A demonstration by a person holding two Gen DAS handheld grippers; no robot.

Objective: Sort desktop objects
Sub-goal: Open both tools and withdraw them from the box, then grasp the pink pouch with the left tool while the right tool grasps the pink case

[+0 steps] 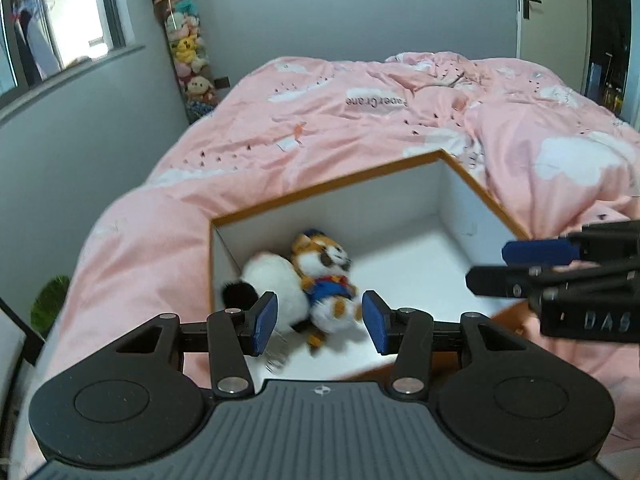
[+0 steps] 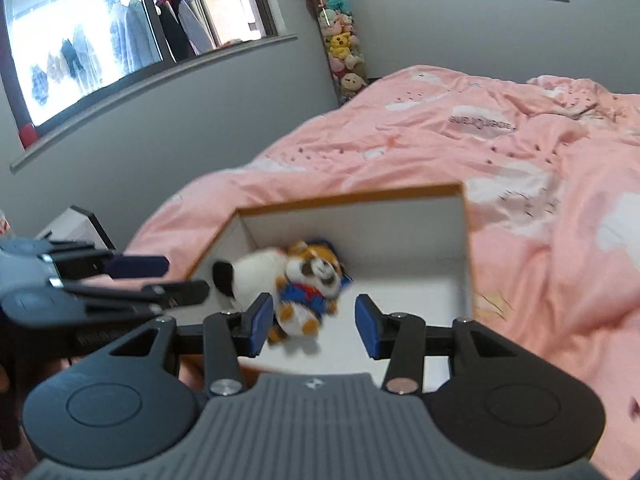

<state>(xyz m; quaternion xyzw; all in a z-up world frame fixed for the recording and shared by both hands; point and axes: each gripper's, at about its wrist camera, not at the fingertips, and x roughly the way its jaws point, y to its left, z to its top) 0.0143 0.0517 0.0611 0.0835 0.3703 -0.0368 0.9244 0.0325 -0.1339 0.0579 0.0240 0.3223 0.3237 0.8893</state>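
Observation:
A white box with an orange rim [image 1: 332, 190] [image 2: 360, 196] sits on the pink bed. Inside lie an orange raccoon plush in a blue outfit [image 1: 326, 276] [image 2: 310, 284] and a white plush with a black patch [image 1: 272, 284] [image 2: 248, 272]. My left gripper [image 1: 320, 322] is open and empty above the box's near side. My right gripper [image 2: 314, 326] is also open and empty above the box. Each gripper shows in the other's view, the right at the right edge [image 1: 500, 268] and the left at the left edge [image 2: 176, 280]. The plush toys look blurred.
A pink duvet [image 1: 360, 120] [image 2: 520, 152] covers the bed around the box. A tall tube of plush toys [image 1: 188, 52] [image 2: 340, 36] stands in the corner by the grey wall. A window [image 2: 100, 28] is at the left. A door handle [image 1: 528, 2] is far right.

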